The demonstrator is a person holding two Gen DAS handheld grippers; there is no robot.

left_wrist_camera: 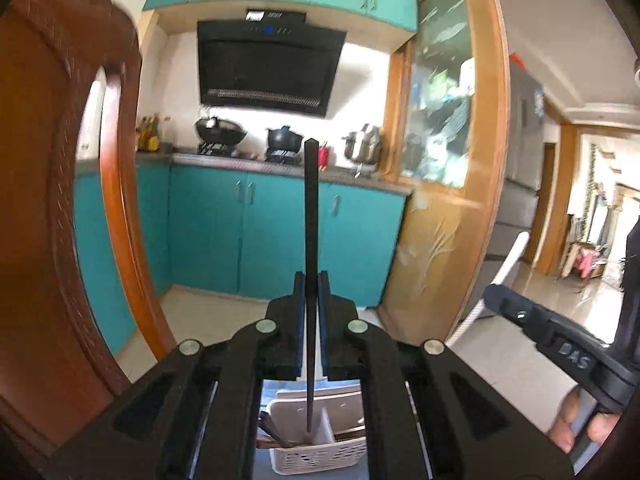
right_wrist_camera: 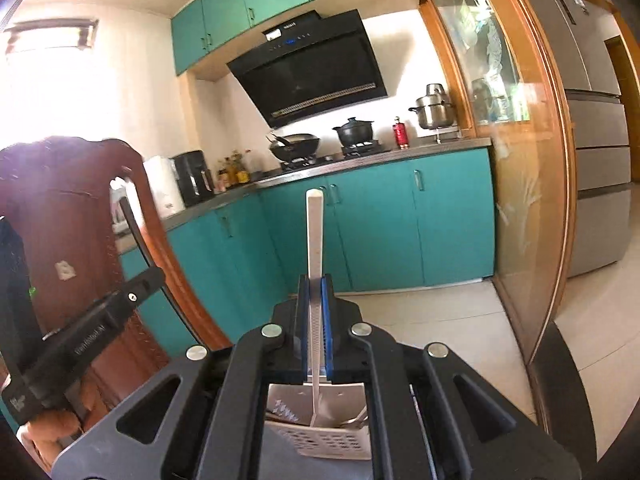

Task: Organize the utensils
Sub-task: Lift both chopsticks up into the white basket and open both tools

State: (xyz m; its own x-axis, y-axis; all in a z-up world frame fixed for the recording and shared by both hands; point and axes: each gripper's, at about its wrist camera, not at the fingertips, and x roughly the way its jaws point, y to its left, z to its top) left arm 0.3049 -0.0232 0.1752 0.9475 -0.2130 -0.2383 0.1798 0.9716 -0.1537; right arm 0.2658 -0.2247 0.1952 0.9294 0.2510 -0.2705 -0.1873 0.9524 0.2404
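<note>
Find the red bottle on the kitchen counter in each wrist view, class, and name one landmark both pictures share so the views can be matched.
Left wrist view: the red bottle is just above centre, partly hidden behind the black chopstick.
Right wrist view: the red bottle stands upper right of centre, between the black clay pot and the steel pot.
Shared landmark: the black range hood.
</note>
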